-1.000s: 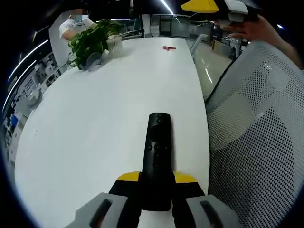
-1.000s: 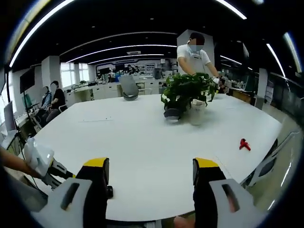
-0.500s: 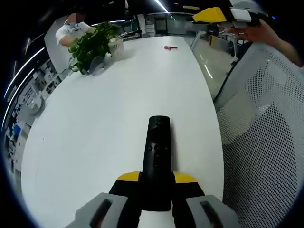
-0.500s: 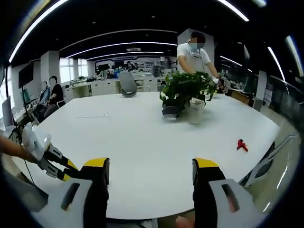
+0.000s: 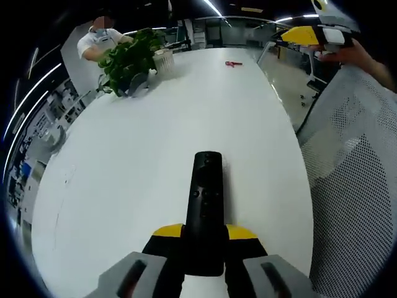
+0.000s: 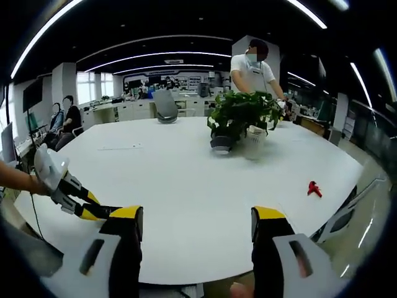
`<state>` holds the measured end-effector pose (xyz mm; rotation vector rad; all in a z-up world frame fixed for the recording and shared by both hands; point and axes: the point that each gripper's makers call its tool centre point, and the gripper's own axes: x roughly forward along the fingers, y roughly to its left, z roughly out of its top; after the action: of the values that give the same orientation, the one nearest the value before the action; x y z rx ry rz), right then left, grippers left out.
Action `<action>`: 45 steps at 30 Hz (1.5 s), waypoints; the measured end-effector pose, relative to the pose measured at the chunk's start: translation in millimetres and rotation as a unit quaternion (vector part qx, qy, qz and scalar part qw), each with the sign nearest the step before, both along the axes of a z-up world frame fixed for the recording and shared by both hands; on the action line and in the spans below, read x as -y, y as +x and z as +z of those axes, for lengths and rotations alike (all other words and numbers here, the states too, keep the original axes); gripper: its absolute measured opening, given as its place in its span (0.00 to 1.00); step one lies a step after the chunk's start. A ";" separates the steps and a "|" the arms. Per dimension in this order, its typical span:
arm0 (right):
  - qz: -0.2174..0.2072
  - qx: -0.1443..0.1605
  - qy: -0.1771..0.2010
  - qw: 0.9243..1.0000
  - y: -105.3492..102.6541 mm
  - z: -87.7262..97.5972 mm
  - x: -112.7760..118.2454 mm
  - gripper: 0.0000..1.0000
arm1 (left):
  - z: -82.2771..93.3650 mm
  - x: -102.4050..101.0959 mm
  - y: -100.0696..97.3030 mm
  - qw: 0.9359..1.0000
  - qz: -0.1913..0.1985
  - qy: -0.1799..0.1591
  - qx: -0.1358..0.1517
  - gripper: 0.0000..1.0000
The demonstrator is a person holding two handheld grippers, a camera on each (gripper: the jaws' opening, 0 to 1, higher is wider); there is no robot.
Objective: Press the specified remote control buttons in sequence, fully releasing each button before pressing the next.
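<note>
Left gripper view: remote lies lengthwise between the jaws of the left gripper, nose at 12 o'clock over the counter. Potted plant on the counter at 11 o'clock, small clip at 12–1, mesh chair at 3. Right gripper view: right gripper jaws apart above the counter edge, left gripper at 9, plant at 12, clip at 3.

White table w/ potted plant & small red item; mesh chair; person behind plant.
</note>
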<state>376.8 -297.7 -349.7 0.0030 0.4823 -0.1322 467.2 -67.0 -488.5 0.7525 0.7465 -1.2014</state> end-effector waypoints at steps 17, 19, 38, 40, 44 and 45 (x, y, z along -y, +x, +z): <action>-0.012 -0.013 -0.003 1.000 -2.6 -4.7 4.6 0.73 | -10.6 -19.3 30.9 1.000 0.017 0.024 0.002 0.22; -0.014 -0.015 -0.003 1.000 -2.9 -5.1 4.8 0.72 | -12.9 -19.8 33.1 1.000 0.015 0.027 0.002 0.22; -0.013 -0.029 -0.008 0.999 -3.7 -9.4 5.1 0.70 | -30.7 -24.1 58.5 0.998 0.017 0.054 -0.016 0.22; -0.011 -0.031 -0.010 0.999 -3.6 -10.2 4.7 0.70 | -29.5 -22.8 59.7 0.998 0.017 0.053 -0.018 0.22; -0.010 -0.033 -0.011 0.999 -3.5 -10.6 4.5 0.70 | -28.8 -21.8 61.9 0.998 0.012 0.057 -0.015 0.22; -0.010 -0.033 -0.011 0.999 -3.5 -10.6 4.5 0.70 | -28.8 -21.9 63.1 0.998 0.012 0.058 -0.015 0.22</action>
<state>373.3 -302.2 -360.4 -0.0183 0.5466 -0.1583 530.3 -45.0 -517.3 0.8208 0.8528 -1.1575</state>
